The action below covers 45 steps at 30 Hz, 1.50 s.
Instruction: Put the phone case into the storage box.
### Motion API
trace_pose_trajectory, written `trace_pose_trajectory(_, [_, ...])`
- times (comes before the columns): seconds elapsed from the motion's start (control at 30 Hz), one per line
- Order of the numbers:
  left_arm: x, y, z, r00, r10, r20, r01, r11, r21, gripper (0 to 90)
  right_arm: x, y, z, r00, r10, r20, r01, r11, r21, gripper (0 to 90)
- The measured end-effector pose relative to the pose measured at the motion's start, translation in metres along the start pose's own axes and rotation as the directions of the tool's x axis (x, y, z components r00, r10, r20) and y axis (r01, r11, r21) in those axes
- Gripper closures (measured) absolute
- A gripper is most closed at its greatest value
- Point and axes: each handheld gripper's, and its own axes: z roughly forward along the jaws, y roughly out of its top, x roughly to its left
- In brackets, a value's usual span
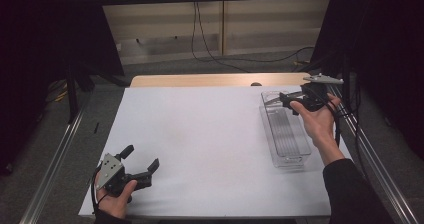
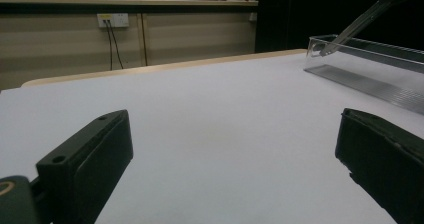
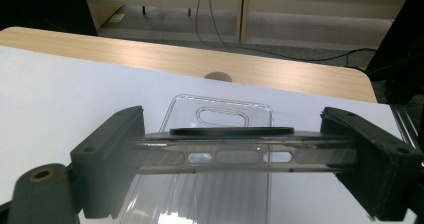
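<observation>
Clear plastic phone case [image 3: 220, 151] sits clamped across the right gripper [image 3: 240, 154] above the tray [image 1: 287, 156]; best lowered level, while the left gripper [image 1: 141, 160] rests with jaws apart.

A clear phone case [image 3: 220, 154] with a black ring on its back is held edge-on between the jaws of the right gripper [image 3: 235, 154]. It hangs above a clear, ribbed-bottomed tray [image 1: 285, 134] at the table's right side.
</observation>
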Motion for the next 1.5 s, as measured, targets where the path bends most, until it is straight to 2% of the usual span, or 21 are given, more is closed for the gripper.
trace_pose_trajectory(0.1, [0.0,0.0,0.0,1.0,0.004,0.0,-0.004,1.0,0.0,2.0,0.002,-0.003,0.002,0.9998,0.013,0.013,-0.013,1.0,-0.007,12.0])
trace_pose_trajectory(0.27, [0.0,0.0,0.0,1.0,0.005,0.0,-0.005,1.0,0.003,2.2,0.008,-0.005,0.007,0.9993,-0.005,0.036,0.005,1.0,-0.002,12.0])
trace_pose_trajectory(0.57, [0.0,0.0,0.0,0.9999,0.011,0.004,-0.011,0.9999,0.005,2.2,0.015,-0.007,0.015,0.997,0.008,0.076,-0.008,1.0,0.004,12.0])
trace_pose_trajectory(1.07, [-0.001,0.0,0.0,0.9998,0.019,0.008,-0.019,0.9998,0.008,2.4,0.016,-0.011,0.031,0.9948,0.041,0.093,-0.042,0.999,0.012,12.0])
trace_pose_trajectory(1.43, [0.0,0.0,0.001,0.9996,0.026,0.012,-0.027,0.9996,0.013,2.6,0.017,-0.008,0.039,0.9929,0.054,0.106,-0.05,0.998,-0.039,11.9])
trace_pose_trajectory(1.5, [0.0,0.0,0.0,0.9998,0.015,0.011,-0.015,0.9999,0.005,2.6,0.018,-0.006,0.041,0.9913,0.064,0.115,-0.058,0.997,-0.049,11.9])
